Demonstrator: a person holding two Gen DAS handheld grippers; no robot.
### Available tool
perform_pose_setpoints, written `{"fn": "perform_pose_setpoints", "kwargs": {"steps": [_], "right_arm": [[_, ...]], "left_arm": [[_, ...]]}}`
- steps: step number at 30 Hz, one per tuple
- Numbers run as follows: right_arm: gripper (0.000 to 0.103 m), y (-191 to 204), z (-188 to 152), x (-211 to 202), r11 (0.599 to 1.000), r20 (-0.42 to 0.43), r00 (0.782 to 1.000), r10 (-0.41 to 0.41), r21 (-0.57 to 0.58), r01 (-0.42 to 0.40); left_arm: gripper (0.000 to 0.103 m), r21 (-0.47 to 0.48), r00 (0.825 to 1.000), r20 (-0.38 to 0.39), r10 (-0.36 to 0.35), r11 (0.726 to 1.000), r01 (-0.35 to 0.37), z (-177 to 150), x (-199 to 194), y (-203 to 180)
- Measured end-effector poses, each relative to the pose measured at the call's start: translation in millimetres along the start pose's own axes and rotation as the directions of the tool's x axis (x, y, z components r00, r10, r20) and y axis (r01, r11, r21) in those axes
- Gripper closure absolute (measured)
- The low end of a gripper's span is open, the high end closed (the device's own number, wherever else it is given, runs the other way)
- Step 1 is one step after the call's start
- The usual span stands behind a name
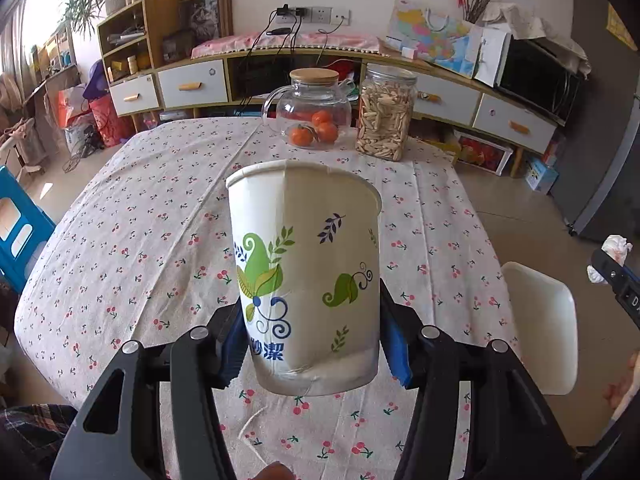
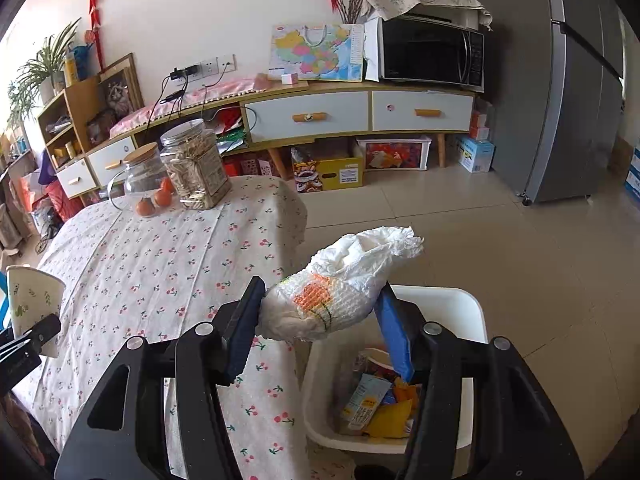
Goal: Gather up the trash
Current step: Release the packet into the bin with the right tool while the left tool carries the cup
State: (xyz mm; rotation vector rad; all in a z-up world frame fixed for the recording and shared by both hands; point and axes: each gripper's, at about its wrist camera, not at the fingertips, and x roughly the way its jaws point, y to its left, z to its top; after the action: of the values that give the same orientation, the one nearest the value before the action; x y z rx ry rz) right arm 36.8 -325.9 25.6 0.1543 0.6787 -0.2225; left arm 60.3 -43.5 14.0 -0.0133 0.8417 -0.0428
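My left gripper is shut on a white paper cup with green leaf print, held upright above the cherry-print tablecloth. The cup also shows at the left edge of the right wrist view. My right gripper is shut on a crumpled white tissue with an orange print, held over the white trash bin beside the table. The bin holds several wrappers. The bin also shows in the left wrist view, with the right gripper and tissue above it.
A glass teapot with small oranges and a jar of seeds stand at the table's far edge. A sideboard with a microwave lines the wall. A grey fridge stands at the right. A blue stool is left of the table.
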Motion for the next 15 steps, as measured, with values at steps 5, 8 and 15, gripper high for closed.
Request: {"fn": "perform_pose_setpoints", "kwargs": {"steps": [5, 8, 15], "right_arm": [[0.050, -30.5, 5.1, -1.5, 0.996, 0.022, 0.997, -0.072, 0.052, 0.070], [0.050, -45.9, 4.1, 2.1, 0.991, 0.020, 0.993, -0.120, 0.068, 0.119], [0.050, -72.8, -1.6, 22.3, 0.976, -0.040, 0.979, -0.198, 0.084, 0.201]], "left_arm": [[0.047, 0.032, 0.999, 0.013, -0.030, 0.999, 0.030, -3.4, -7.0, -29.3], [0.047, 0.048, 0.999, 0.019, -0.048, 0.998, 0.047, -3.0, -9.5, -45.0], [0.047, 0.094, 0.995, 0.020, -0.099, 0.991, 0.096, -0.5, -7.0, -83.8]]}}
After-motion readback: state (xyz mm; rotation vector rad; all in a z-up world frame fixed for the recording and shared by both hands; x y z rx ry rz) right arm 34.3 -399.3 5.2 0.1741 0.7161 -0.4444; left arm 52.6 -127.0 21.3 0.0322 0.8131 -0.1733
